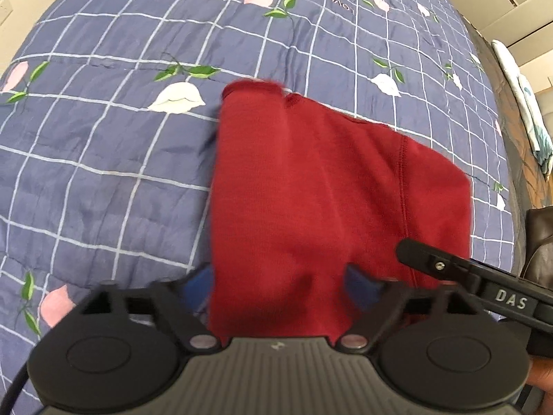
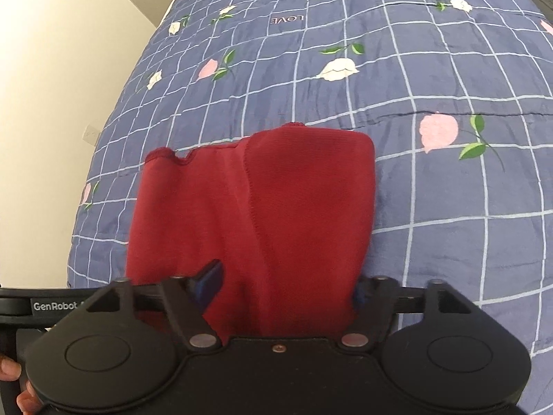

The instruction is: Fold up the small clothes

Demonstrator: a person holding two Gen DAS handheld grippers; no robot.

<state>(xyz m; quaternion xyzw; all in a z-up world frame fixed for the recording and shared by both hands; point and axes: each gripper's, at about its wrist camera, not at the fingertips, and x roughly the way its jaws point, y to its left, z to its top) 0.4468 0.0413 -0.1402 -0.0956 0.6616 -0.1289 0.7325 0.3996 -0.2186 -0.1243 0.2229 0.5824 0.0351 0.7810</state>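
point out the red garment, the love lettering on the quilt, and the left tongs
red garment (image 1: 311,186), left wrist view, middle of the cloth
love lettering (image 2: 287,19), right wrist view, centre of the word
left tongs (image 1: 280,285), left wrist view, midway between fingertips

My left gripper hides the near edge of the red garment, and the cloth covers part of my blue pads. Over on my right gripper, the right-hand pad barely shows behind the fabric.

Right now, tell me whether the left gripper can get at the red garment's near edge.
Probably yes. The left gripper hangs right over the red garment on the quilt, jaws wide either side of the near edge. Nothing lies between; the right gripper sits alongside.
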